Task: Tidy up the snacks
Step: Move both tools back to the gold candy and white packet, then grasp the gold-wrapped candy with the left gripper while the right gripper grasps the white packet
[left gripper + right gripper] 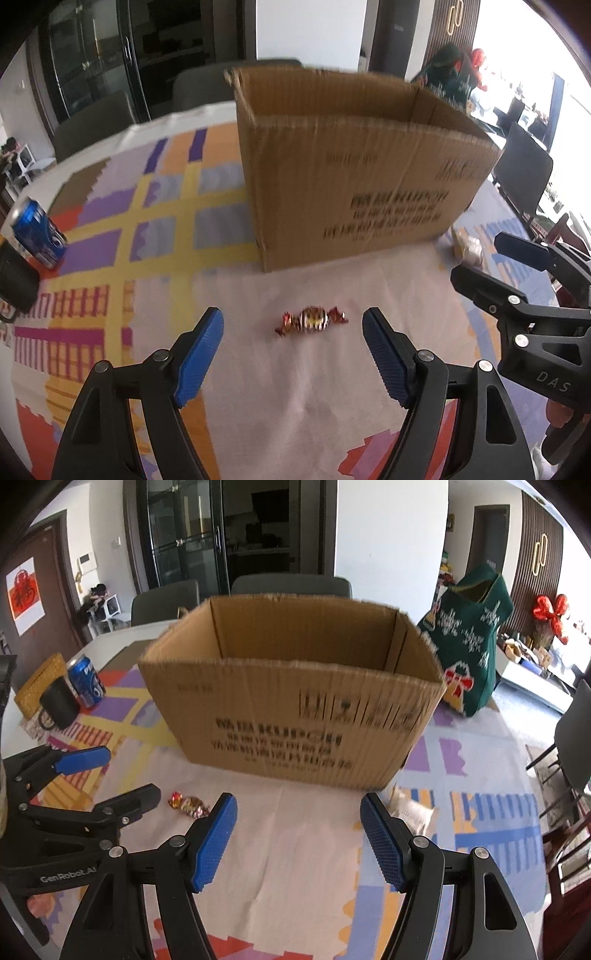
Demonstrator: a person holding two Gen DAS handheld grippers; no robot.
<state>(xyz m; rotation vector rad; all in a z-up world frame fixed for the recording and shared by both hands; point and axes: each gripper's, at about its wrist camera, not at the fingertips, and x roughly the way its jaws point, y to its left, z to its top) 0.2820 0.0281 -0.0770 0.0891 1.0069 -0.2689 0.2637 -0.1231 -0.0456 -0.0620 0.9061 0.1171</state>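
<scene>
A wrapped candy (312, 319) in red and gold foil lies on the patterned tablecloth just ahead of my open left gripper (293, 325), between its blue pads and apart from them. It also shows in the right wrist view (189, 805). An open cardboard box (351, 166) stands behind it, also in the right wrist view (295, 701). My right gripper (298, 812) is open and empty in front of the box. A clear snack packet (413, 810) lies by its right finger, near the box corner.
A blue soda can (86, 681), a black mug (59, 703) and a yellow woven box (37, 686) stand at the left. A green knitted bag (472, 653) stands at the right behind the box. Chairs surround the table.
</scene>
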